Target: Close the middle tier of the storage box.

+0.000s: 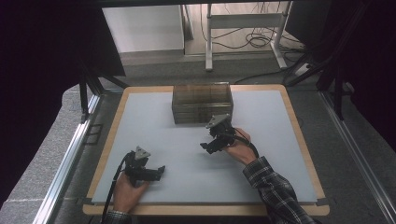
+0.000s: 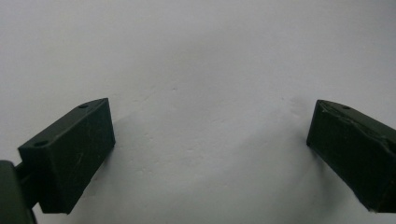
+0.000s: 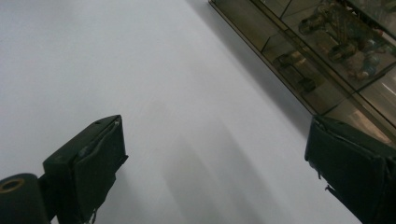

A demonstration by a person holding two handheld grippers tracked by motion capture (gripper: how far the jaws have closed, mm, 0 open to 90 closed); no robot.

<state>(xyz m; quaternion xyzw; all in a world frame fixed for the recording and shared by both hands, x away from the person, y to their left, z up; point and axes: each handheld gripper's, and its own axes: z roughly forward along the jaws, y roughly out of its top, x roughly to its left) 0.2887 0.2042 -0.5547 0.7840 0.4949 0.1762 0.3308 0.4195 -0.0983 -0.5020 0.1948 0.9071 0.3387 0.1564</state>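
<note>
One clear box (image 1: 202, 102), two empty grippers: left gripper (image 1: 160, 171), right gripper (image 1: 207, 147).

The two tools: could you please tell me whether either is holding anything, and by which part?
Nothing is held. The left tool and the right tool both stand open over the bare mat.

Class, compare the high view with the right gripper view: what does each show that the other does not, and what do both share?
High view alone: the person's two hands, the left gripper low on the mat, the wooden table edge, and the floor and desk legs beyond. Right gripper view alone: a close look along the right gripper, its jaws wide apart with nothing between them, and small items inside the box compartments. Both share: the transparent brown box and the pale mat.
</note>
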